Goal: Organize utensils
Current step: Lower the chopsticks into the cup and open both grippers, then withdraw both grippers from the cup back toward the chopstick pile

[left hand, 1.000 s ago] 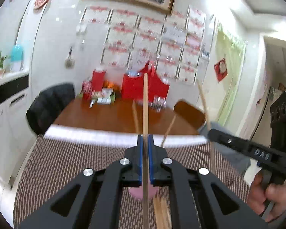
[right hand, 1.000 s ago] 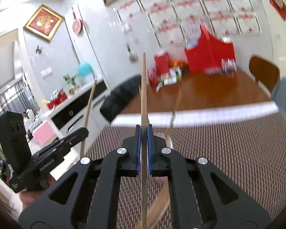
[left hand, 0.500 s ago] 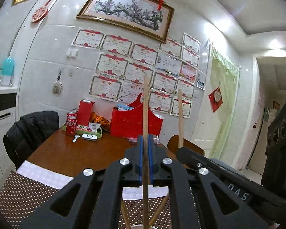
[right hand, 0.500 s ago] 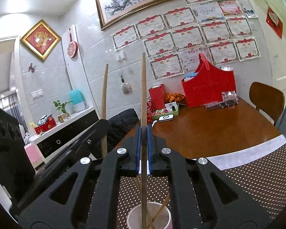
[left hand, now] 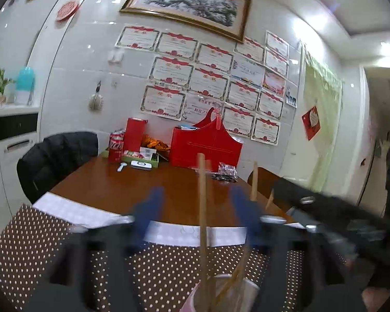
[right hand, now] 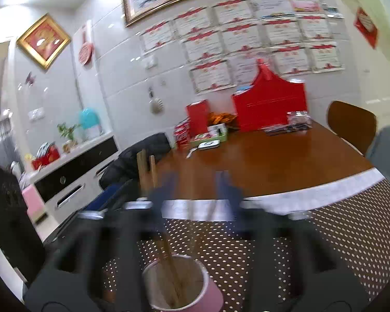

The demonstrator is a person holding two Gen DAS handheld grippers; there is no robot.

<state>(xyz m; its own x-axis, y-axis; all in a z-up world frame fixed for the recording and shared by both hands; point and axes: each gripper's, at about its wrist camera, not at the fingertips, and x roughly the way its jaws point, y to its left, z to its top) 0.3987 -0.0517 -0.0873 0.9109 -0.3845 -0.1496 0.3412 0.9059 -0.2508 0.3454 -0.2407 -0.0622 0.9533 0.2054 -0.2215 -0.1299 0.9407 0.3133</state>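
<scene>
A pink cup (right hand: pixel 179 283) stands on the dotted brown placemat (right hand: pixel 338 234) and holds several wooden chopsticks (right hand: pixel 169 260). In the left wrist view the cup (left hand: pixel 221 293) is at the bottom edge with chopsticks (left hand: pixel 202 208) standing up out of it. My left gripper (left hand: pixel 197 208) is open, its blue pads (left hand: pixel 148 208) spread wide on either side of the upright chopstick, not touching it. My right gripper (right hand: pixel 195 189) is open above the cup, blurred by motion, its pads (right hand: pixel 226 187) apart. Each gripper shows at the edge of the other's view.
The placemat lies on a brown wooden table (left hand: pixel 132 187). At the far end stand a red bag (left hand: pixel 205 145), a red box (left hand: pixel 134 132), a cola can (left hand: pixel 115 145) and a snack tray. A chair with a black jacket (left hand: pixel 54 158) is left; a wooden chair (right hand: pixel 351 124) right.
Both grippers were shut on one chopstick each; both have opened and let go. The chopsticks now stand in the pink cup. Both grippers have tilted down slightly.
</scene>
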